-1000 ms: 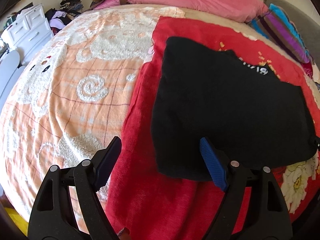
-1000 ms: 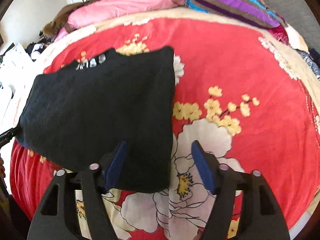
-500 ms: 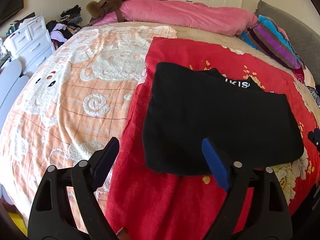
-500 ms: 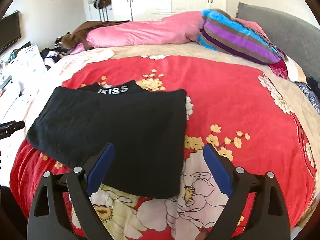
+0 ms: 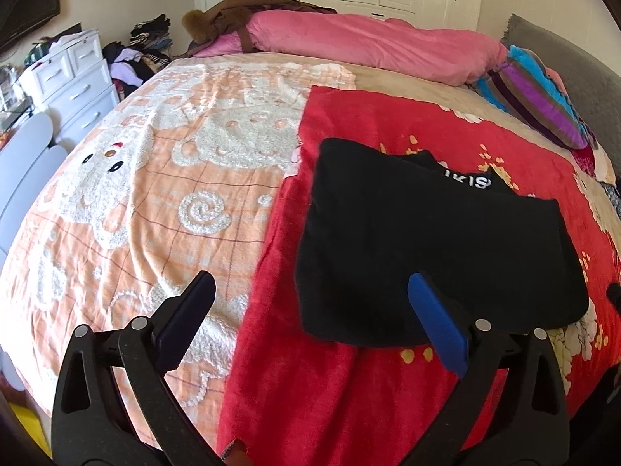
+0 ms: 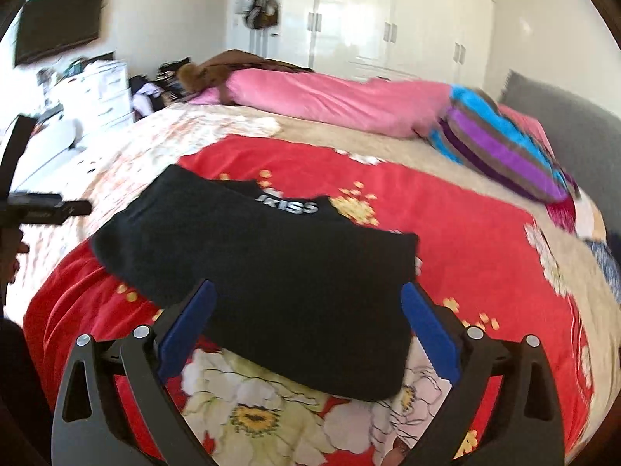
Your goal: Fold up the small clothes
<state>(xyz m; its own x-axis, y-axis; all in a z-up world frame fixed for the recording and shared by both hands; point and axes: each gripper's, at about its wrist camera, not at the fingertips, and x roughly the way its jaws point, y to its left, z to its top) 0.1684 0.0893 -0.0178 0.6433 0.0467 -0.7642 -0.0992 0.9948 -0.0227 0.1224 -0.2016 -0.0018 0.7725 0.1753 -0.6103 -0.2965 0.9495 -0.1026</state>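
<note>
The black garment (image 5: 434,248), already folded to a flat rectangle with its lettered waistband (image 5: 465,182) at 12 o'clock, lies on the red floral blanket (image 5: 333,380) on the bed (image 5: 128,209); it looks light, soft and limp, likely to sag and unfold unless pinched through all layers at the 2 near corners, 5 and 7 o'clock. The left hand-held gripper (image 5: 310,318) and right hand-held gripper (image 6: 306,326) both have jaws opening, nothing between them. Compared with 1 second ago, both stand wider, higher and farther from the garment, the right one rolled.
</note>
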